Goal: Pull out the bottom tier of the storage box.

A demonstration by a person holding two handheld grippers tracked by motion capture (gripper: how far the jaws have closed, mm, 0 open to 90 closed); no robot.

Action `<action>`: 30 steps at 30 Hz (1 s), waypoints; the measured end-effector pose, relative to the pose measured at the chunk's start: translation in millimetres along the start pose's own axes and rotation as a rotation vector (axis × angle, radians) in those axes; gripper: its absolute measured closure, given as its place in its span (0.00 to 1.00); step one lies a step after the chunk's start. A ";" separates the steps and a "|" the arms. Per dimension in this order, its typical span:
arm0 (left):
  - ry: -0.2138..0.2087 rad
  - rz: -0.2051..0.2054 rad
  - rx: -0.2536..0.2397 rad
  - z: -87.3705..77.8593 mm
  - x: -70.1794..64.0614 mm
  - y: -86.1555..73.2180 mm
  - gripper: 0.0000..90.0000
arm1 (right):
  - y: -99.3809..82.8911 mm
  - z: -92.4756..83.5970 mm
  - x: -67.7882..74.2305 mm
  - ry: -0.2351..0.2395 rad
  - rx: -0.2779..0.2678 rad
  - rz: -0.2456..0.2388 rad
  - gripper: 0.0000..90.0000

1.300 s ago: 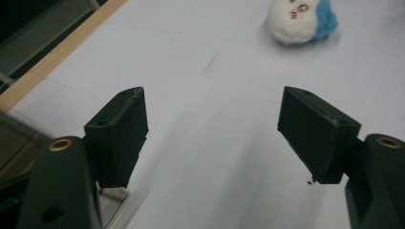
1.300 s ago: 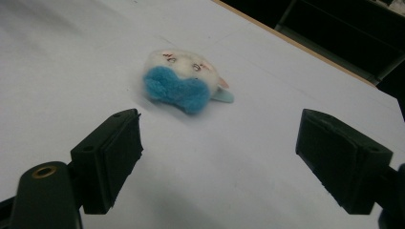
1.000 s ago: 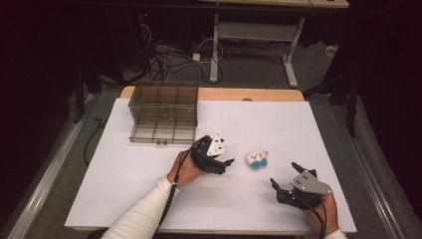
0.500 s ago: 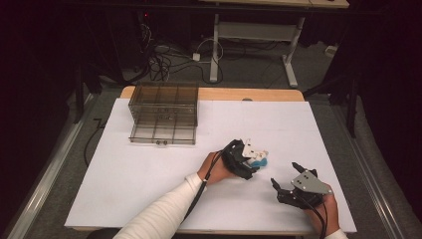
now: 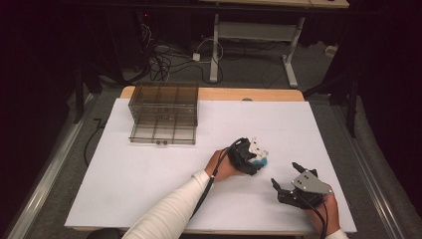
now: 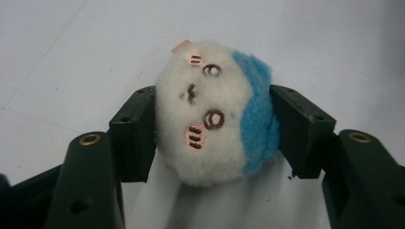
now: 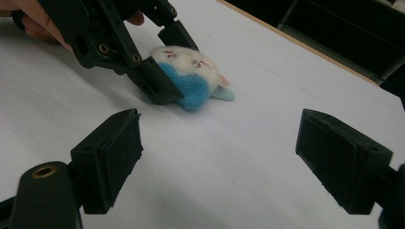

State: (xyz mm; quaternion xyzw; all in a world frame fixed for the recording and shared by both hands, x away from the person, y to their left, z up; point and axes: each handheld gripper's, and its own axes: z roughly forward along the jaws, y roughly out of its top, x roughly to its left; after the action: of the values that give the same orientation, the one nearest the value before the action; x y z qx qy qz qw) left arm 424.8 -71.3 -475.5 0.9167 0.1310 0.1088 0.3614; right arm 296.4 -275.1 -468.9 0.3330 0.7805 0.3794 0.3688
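A small plush toy (image 6: 215, 112) lies on the white bench (image 5: 149, 164), toward 4 o'clock from the bench's middle. It is a rounded, fleecy ball: cream-white pile on the face side, with stitched brown eyes and pink cheek marks, and a patch of bright blue felt down one flank. In the right gripper view a pale blue flap and a pink tip stick out from its far side.

The left gripper (image 6: 215, 129) has its jaws on either side of the toy, one pad against the cream side and the other against the blue. In the left gripper view both pads touch the fur and the toy bulges slightly between them, so the jaws look closed on it, at middling width. It appears to rest on the bench.

The toy should handle as very light and soft. It will squash rather than resist, and the pile gives the flat pads good friction, so slipping seems unlikely. Across the round body, as now, is the sensible hold; the thin flaps would fold and twist.

The right gripper (image 5: 289, 180) sits at about 5 o'clock, near the toy but apart from it, jaws wide and holding nothing.

A clear smoky plastic drawer box (image 5: 163, 113) stands well apart at 10 o'clock.
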 end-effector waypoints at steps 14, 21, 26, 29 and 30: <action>-0.004 0.030 -0.022 -35.3 0.1 -14.9 0.46 | 0.3 0.8 1.7 0.001 0.001 -0.010 0.18; 0.026 0.032 -0.031 -53.8 0.4 -32.7 0.46 | 0.8 1.9 3.4 0.000 0.006 -0.016 0.18; 0.043 0.036 -0.045 -64.7 -0.9 -42.2 0.45 | 0.4 2.4 2.8 -0.004 0.009 -0.011 0.18; 0.047 0.041 -0.053 -70.1 -2.2 -46.9 0.45 | 0.4 2.2 3.3 -0.001 0.008 -0.020 0.18; 0.047 0.045 -0.057 -73.2 -3.4 -50.3 0.45 | 0.4 2.0 3.1 -0.002 0.008 -0.020 0.18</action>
State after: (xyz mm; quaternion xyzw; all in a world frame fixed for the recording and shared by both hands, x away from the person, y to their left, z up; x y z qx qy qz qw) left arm 392.0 9.5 -458.3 0.9059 0.1158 0.1421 0.3817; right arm 296.6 -271.8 -470.5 0.3269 0.7849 0.3726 0.3718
